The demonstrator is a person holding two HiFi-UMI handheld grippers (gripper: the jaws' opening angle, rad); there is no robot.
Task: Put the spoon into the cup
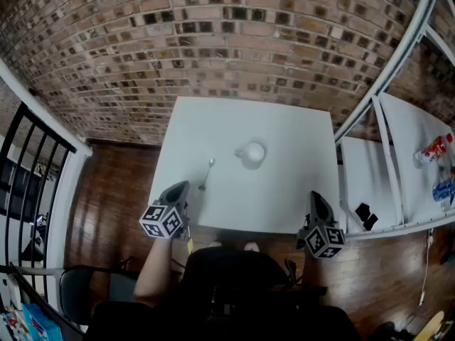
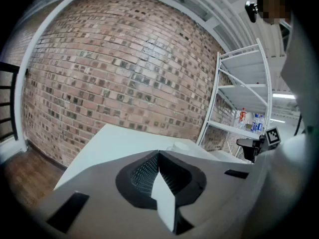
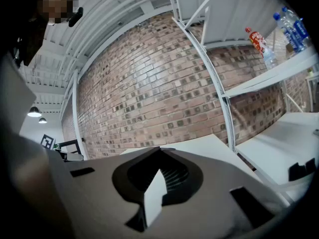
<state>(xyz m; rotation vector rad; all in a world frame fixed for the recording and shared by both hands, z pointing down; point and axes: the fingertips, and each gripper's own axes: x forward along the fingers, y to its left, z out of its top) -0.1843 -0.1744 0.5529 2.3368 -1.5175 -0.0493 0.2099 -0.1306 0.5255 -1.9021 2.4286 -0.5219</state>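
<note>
A metal spoon (image 1: 207, 173) lies on the white table (image 1: 284, 197), its bowl toward the far side. To its right, a small white cup (image 1: 252, 154) stands upright and apart from it; the cup's rim (image 2: 182, 146) peeks over the jaws in the left gripper view. My left gripper (image 1: 181, 186) hovers at the table's near left edge, just short of the spoon's handle, jaws shut and empty (image 2: 158, 154). My right gripper (image 1: 316, 197) is at the near right edge, far from both objects, jaws together with nothing between them (image 3: 160, 150).
A brick wall (image 1: 227, 41) backs the table. A white shelving rack (image 1: 398, 155) stands to the right with bottles (image 1: 435, 148) and a black object (image 1: 366, 215). A black railing (image 1: 28, 155) and a chair (image 1: 78, 290) are at the left, over wooden floor.
</note>
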